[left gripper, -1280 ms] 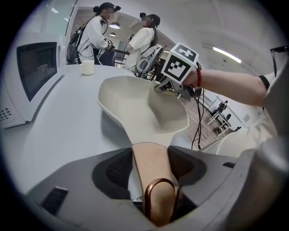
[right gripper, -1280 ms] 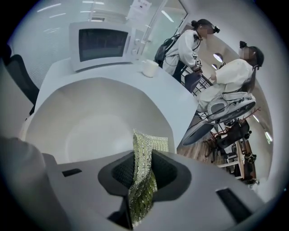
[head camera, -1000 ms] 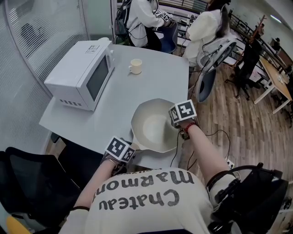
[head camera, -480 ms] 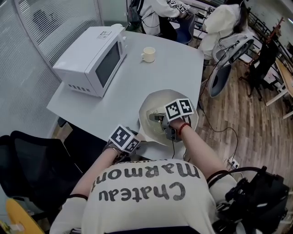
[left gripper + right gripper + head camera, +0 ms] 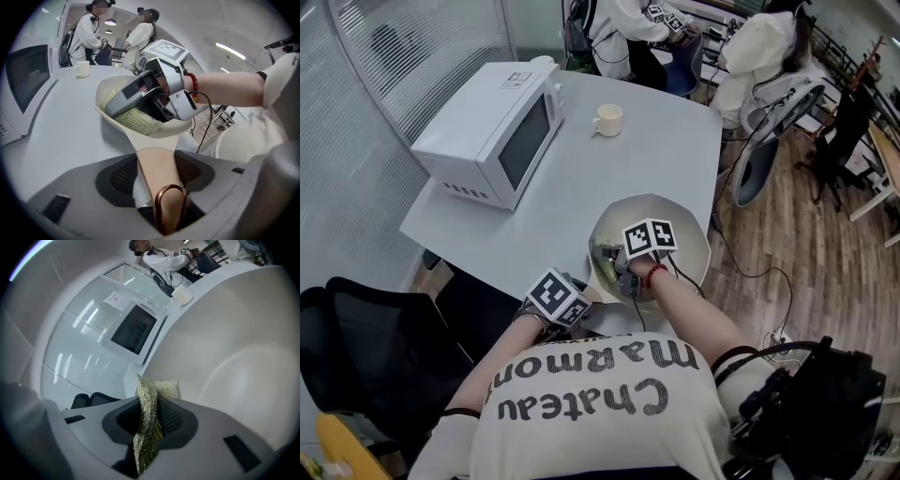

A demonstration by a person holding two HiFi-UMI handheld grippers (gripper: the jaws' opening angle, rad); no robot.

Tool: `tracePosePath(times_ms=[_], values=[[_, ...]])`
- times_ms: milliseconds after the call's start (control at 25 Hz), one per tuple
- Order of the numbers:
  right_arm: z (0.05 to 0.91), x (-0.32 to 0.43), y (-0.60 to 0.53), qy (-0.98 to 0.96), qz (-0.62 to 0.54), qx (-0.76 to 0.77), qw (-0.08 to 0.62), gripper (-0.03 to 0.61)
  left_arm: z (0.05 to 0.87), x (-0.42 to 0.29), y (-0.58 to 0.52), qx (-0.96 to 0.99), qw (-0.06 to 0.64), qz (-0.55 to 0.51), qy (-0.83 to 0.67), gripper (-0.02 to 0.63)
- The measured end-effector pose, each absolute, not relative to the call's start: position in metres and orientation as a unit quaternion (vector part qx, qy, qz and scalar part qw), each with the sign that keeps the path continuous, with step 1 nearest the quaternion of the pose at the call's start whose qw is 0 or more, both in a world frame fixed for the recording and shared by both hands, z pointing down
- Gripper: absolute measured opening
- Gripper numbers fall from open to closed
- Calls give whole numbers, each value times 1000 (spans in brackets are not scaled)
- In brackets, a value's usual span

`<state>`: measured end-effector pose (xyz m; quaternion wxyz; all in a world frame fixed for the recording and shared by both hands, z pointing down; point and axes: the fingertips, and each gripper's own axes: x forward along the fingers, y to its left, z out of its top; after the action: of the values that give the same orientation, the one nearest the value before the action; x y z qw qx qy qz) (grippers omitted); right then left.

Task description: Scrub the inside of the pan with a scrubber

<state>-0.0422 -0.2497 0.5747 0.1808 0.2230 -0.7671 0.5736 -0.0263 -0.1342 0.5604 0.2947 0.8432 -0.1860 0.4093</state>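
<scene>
The grey worktop (image 5: pixel 609 178) fills the middle of the head view. A white microwave (image 5: pixel 492 131) sits at its upper left and a small cup (image 5: pixel 607 119) near the far edge, both well apart from the work. The pale pan (image 5: pixel 694 234) sits at the worktop's near right corner, close to the edge. Its handle (image 5: pixel 151 159) points back toward the person and is clamped between the pads of the left claw (image 5: pixel 157 180). The right claw (image 5: pixel 145 416) reaches into the bowl of the pan, closed on a thin, folded, glittery scrubber (image 5: pixel 161 387) whose free end rests against the pan's inner wall at the left side. Several things could go wrong from here. The scrubber is pinched along a narrow fold, so hard rubbing may drag it out of the claw or let the bare claw tips scrape the coating. The handle is smooth and tapered, so sideways pressure may twist the pan in the left claw. A strong push could also slide the pan toward the nearby edge.
</scene>
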Motion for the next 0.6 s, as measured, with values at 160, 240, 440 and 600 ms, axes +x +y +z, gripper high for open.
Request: tracePosePath(times_ms=[160,240,440,600], values=[[592,-35,-253,-752,575,245,207,66,561,-26,-134,843,297,409,-182,261],[600,-31,-256,-749,570,248,230,66,561,-26,-134,844,298,407,-180,262],[613,-22,-264,-739,550,276,273,66,561,-25,-134,846,298,404,-179,264],[620,-14,-267,-745,479,313,344,66,561,-25,-135,848,298,402,-178,264]])
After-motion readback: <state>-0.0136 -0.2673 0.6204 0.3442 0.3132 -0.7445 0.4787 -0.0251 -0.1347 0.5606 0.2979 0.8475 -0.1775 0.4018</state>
